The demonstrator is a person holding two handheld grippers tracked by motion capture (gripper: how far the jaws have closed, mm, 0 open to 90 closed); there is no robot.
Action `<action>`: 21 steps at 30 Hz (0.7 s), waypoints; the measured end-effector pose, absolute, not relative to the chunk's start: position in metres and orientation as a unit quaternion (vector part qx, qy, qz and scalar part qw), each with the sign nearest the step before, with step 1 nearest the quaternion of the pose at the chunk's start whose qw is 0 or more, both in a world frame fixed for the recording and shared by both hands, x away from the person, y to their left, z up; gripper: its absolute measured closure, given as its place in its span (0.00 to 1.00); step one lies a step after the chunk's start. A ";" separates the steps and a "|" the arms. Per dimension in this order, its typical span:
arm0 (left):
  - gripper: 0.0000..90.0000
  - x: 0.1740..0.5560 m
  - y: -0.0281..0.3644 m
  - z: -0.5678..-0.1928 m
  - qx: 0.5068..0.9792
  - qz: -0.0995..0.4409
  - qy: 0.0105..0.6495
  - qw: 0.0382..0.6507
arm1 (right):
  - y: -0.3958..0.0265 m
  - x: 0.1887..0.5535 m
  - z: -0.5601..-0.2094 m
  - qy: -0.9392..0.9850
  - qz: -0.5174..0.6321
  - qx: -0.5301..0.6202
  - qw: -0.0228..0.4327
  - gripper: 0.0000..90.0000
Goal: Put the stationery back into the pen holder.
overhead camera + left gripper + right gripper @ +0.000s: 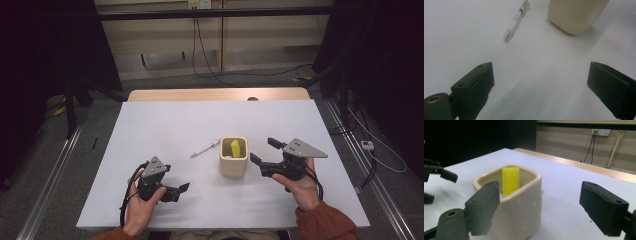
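Both sets of fingers spread and holding nothing, right gripper (265,151) just beside the cup (233,156) with the yellow block (234,147) inside, pen (205,149) ahead of the left gripper (176,191) on the worktop (165,125) — could easily knock the cup over swinging in low.

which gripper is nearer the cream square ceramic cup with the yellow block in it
Right. The right gripper sits open just beside the cream square ceramic cup; the left gripper is open, farther off toward the table's near edge.
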State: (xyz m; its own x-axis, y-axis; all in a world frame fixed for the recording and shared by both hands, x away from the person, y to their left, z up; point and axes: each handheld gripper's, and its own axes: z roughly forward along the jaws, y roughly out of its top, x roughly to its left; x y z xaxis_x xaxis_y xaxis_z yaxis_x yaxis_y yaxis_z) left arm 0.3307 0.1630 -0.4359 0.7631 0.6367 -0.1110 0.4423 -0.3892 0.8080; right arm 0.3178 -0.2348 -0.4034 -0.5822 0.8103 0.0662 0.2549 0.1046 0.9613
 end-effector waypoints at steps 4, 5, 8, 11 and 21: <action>0.08 0.331 0.163 -0.435 0.827 0.106 0.328 0.444 | -0.244 0.311 -0.409 0.702 0.539 0.389 0.255 0.17; 0.08 0.332 0.163 -0.435 0.827 0.110 0.324 0.445 | -0.247 0.309 -0.411 0.702 0.537 0.394 0.253 0.16; 0.09 0.332 0.162 -0.434 0.825 0.115 0.328 0.445 | -0.251 0.305 -0.416 0.706 0.529 0.397 0.252 0.14; 0.09 0.333 0.162 -0.432 0.826 0.120 0.328 0.443 | -0.250 0.297 -0.420 0.712 0.522 0.394 0.256 0.13; 0.09 0.337 0.156 -0.422 0.825 0.128 0.310 0.455 | -0.248 0.284 -0.430 0.731 0.505 0.385 0.250 0.11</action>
